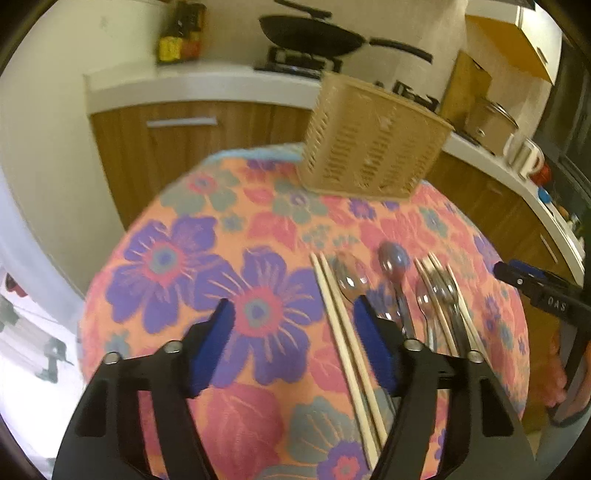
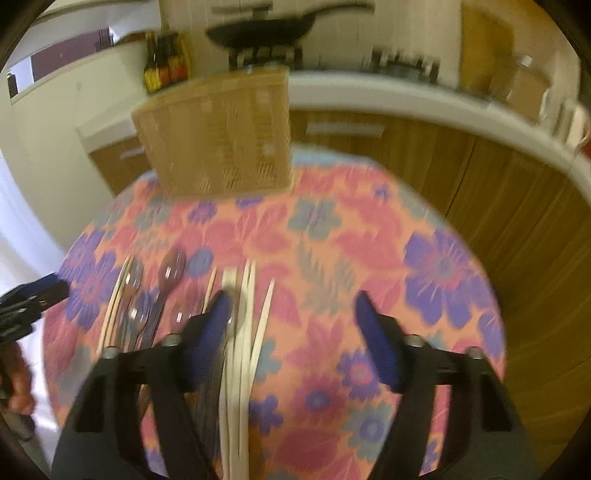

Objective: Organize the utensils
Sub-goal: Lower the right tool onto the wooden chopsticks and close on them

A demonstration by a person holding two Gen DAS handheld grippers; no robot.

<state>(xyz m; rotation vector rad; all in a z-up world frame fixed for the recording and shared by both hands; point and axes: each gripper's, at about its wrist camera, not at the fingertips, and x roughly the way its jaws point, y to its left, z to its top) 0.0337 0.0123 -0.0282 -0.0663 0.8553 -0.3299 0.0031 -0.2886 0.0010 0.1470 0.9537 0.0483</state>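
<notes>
A tan slotted utensil basket (image 1: 373,144) stands upright at the far edge of the round table; it also shows in the right wrist view (image 2: 218,140). Loose utensils lie on the floral cloth: a pair of pale chopsticks (image 1: 343,332), metal spoons (image 1: 395,262), and a fork with more chopsticks (image 1: 447,295). My left gripper (image 1: 293,306) is open and empty above the cloth, left of the spoons. My right gripper (image 2: 291,299) is open and empty, with pale chopsticks (image 2: 243,332) and spoons (image 2: 170,273) below its left finger. Both views are blurred.
The table wears a pink, orange and purple floral cloth (image 1: 207,258). Behind it runs a kitchen counter (image 1: 192,81) with wooden cabinets, a black wok (image 1: 314,35) on a stove, sauce bottles (image 2: 164,61), a pot and mugs (image 1: 524,155).
</notes>
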